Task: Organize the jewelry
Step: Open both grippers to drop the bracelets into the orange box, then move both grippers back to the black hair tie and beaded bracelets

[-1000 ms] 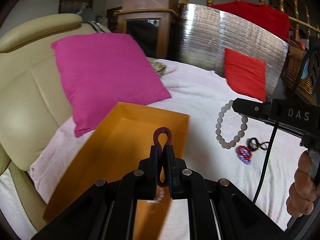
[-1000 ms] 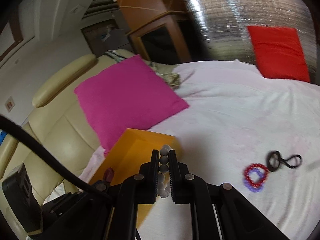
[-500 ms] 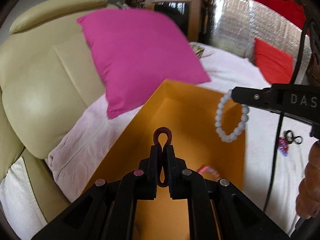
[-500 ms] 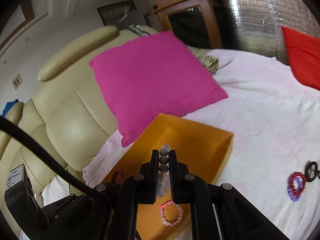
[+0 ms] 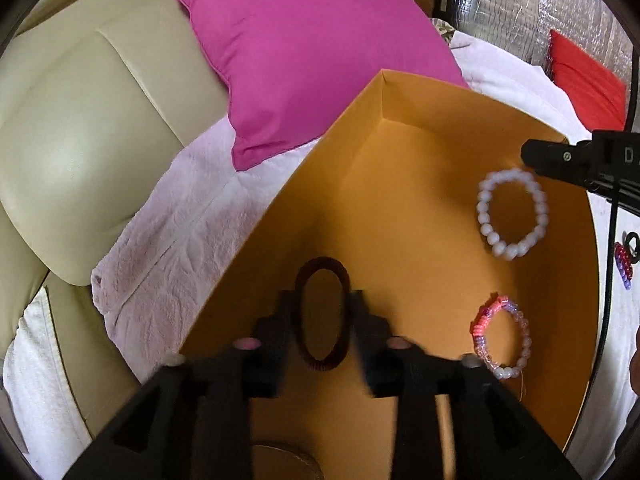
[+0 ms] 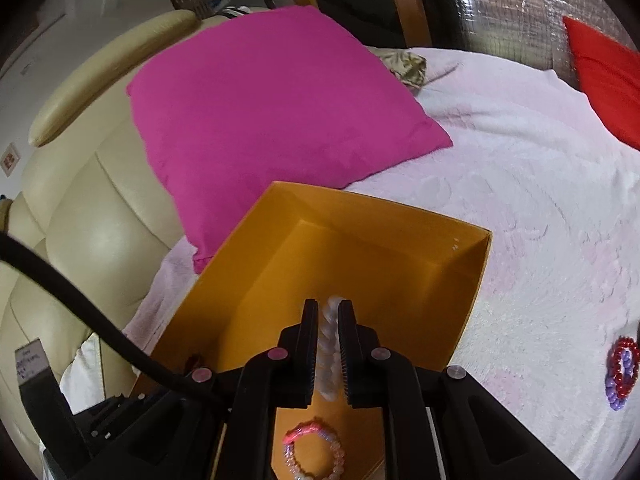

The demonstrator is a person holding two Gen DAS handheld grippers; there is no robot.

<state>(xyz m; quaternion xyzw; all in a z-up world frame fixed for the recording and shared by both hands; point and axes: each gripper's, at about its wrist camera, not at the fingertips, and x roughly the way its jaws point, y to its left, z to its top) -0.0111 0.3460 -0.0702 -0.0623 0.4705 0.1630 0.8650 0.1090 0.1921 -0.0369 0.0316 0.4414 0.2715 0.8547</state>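
Jewelry gathers at the orange cardboard box (image 5: 400,184): a dark maroon hair loop (image 5: 322,314) sits between the opening left gripper (image 5: 322,308), tilted down. At 2 o'clock the right gripper (image 6: 328,344) clamps one white bead bracelet (image 5: 512,214). One pink bead bracelet (image 5: 502,336) lies inside.

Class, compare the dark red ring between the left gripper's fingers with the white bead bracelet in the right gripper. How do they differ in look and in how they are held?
The dark red ring is a smooth, ribbed band; the white bead bracelet is a string of round pale beads. The left gripper is opening, its pads drawing off the ring; the right gripper is shut on the bracelet, which hangs from it. Both are over the orange box.
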